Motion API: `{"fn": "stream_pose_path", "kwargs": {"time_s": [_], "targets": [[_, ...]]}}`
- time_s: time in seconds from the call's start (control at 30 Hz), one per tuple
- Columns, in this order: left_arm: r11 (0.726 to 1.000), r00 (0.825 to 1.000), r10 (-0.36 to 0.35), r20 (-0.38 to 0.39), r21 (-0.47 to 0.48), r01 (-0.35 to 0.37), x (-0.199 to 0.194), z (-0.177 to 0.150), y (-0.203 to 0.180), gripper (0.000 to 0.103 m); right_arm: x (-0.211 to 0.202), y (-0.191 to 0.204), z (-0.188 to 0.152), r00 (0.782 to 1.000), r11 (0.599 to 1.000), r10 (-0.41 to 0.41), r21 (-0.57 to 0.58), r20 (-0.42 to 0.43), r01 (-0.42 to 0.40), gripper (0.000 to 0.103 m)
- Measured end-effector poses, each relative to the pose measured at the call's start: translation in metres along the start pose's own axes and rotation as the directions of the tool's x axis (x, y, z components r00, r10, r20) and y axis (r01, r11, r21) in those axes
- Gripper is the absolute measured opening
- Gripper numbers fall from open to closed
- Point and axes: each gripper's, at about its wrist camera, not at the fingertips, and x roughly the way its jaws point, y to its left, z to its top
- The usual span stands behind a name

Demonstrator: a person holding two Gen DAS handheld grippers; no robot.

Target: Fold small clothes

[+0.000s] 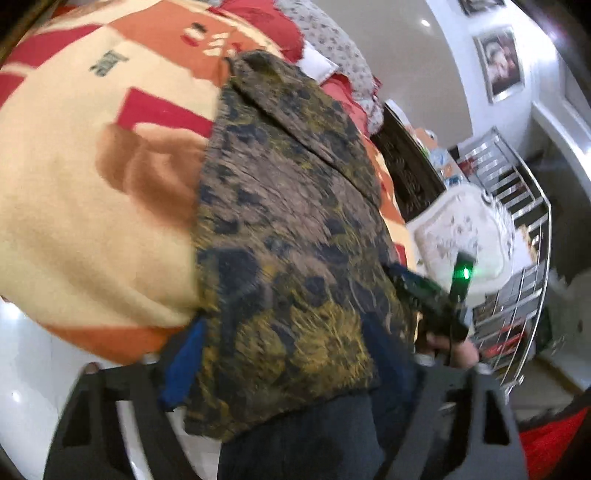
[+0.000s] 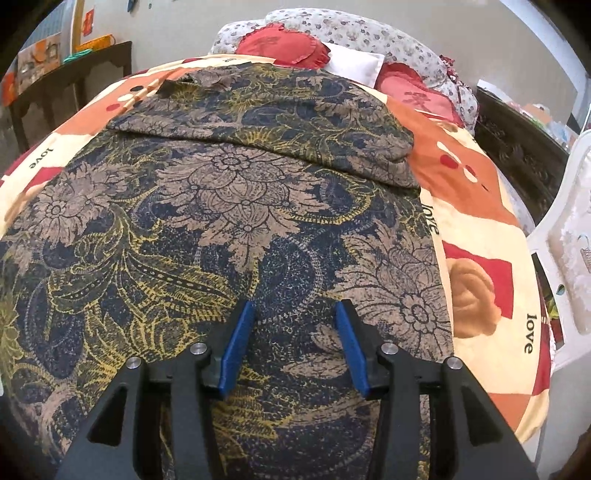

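R hand-held gripper (image 2: 294, 345) open over floral garment (image 2: 229, 192).

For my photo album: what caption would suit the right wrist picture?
Open tool hovering over a floral cloth spread on a patterned blanket.

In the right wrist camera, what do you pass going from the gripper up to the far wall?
right gripper → flowery patterned garment → orange and cream "love" blanket → red heart cushion → grey spotted quilt
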Motion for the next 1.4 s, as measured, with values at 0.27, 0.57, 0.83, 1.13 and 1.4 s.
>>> {"fn": "stream_pose_path", "kwargs": {"time_s": [0.27, 0.57, 0.83, 1.13, 1.4], "targets": [[0.997, 0.997, 0.071, -0.041, 0.007, -0.071, 0.003, 0.005, -0.003, 0.064, 0.0, -0.001, 0.001, 1.0, 1.0, 0.001, 0.004, 0.0, -0.001, 0.048], [0.999, 0.996, -0.018, -0.091, 0.038, 0.021, -0.003, 0.002, -0.009, 0.067, 0.0, -0.002, 0.001, 1.0, 1.0, 0.0, 0.002, -0.001, 0.0, 0.048], [0.994, 0.99, -0.057, -0.131, 0.088, 0.069, 0.012, -0.005, -0.027, 0.067, -0.005, -0.01, 0.005, 0.998, 0.998, 0.054, 0.036, -0.013, -0.053, 0.048], [0.996, 0.995, 0.043, -0.087, 0.076, -0.036, 0.006, -0.003, -0.013, 0.064, -0.093, -0.096, -0.02, 0.99, 0.992, -0.011, 0.123, 0.137, -0.006, 0.048], [0.99, 0.99, 0.123, -0.073, 0.084, -0.116, 0.012, -0.006, -0.012, 0.017, -0.101, -0.175, -0.1, 0.998, 0.92, 0.006, 0.391, 0.067, -0.032, 0.048]]}}
